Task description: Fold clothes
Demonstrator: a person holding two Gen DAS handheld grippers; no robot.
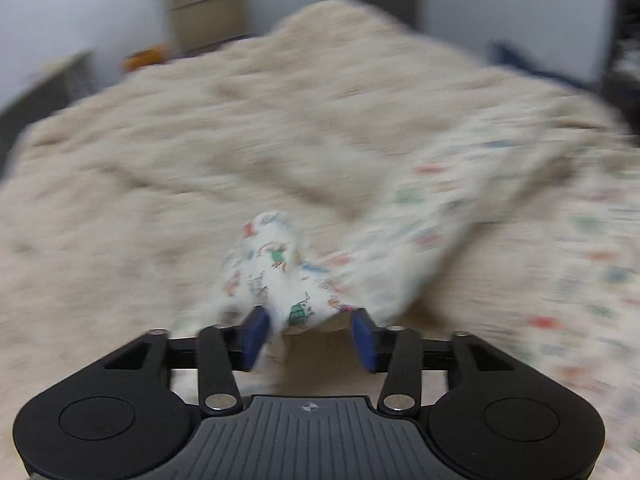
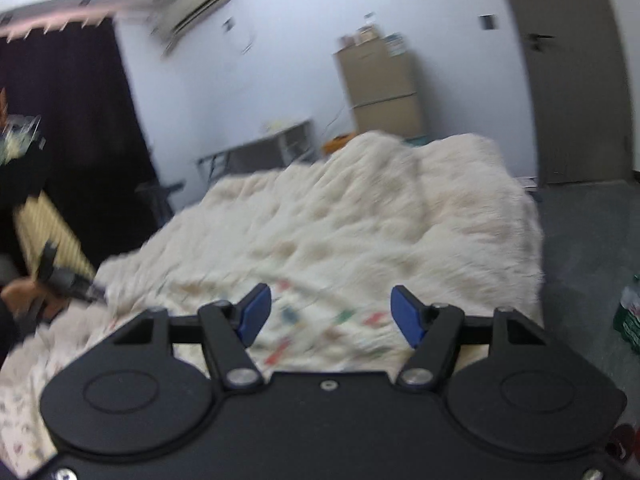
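A white garment with small coloured prints [image 1: 460, 208] lies on a cream fuzzy blanket [image 1: 200, 140] that covers a bed. In the left wrist view a bunched corner of the garment [image 1: 280, 276] sits between the blue pads of my left gripper [image 1: 311, 330]. The pads stand apart and the cloth drapes loosely between them; the view is blurred. My right gripper [image 2: 332, 314] is open and empty, held above the printed garment [image 2: 320, 328] on the bed. The other hand and its gripper show at the left edge of the right wrist view [image 2: 60, 280].
A beige cabinet [image 2: 380, 92] stands by the far wall with a grey rack [image 2: 260, 152] to its left. A door [image 2: 572, 80] is at the right. Dark curtains [image 2: 72, 120] hang at the left. Grey floor [image 2: 580, 260] runs along the bed's right side.
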